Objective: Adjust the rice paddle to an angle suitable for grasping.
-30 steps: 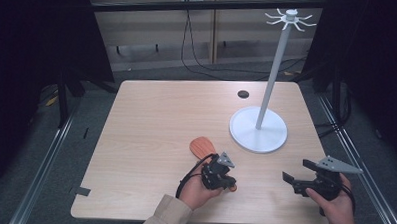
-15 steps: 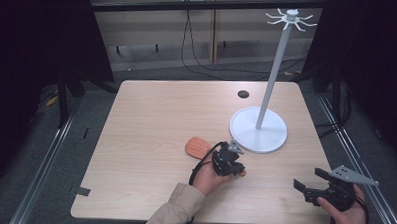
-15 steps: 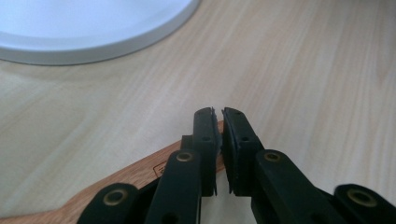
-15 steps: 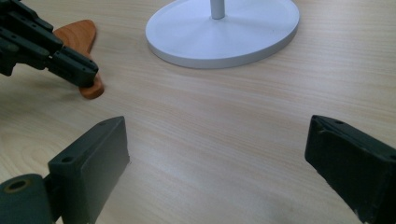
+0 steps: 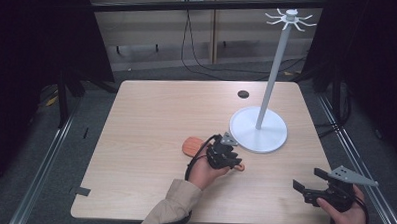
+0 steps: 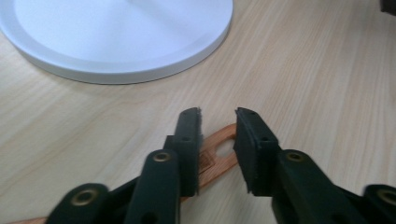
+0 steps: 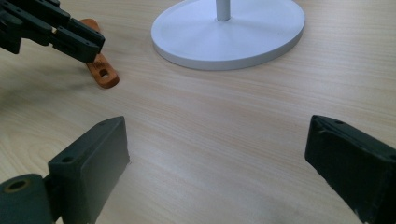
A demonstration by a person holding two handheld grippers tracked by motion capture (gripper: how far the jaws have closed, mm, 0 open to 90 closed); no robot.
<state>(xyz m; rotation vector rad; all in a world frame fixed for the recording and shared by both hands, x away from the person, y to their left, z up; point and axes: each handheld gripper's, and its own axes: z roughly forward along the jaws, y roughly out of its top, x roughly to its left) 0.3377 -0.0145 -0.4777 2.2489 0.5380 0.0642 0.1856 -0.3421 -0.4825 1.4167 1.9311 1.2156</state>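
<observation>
Nearest, at the front right corner of the worktop (image 5: pixel 151 120): right hand (image 5: pixel 345 217) gripping the right claw (image 5: pixel 309 180), held low over bare wood, pointing left across the worktop, jaws spread wide with nothing between them. Grey three-cornered plate on top, tilted slightly.

Further in, near the middle front: left forearm in a tan sleeve (image 5: pixel 170 208) reaching forward, left hand (image 5: pixel 204 170) curled under the left claw (image 5: pixel 233 162), tilted down towards the wood. Jaws partly apart, astride the slotted handle end of an orange wooden paddle (image 6: pixel 217 151) lying flat on the worktop; pads close to the handle, contact impossible to tell. Rounded end of the paddle sticking out to the left of the hand.

Just beyond: round white base of a stand (image 5: pixel 258 129), its thin pole rising upright to a crown of small hooks. Well behind, a dark round hole (image 5: pixel 243 94) near the worktop's far edge.
</observation>
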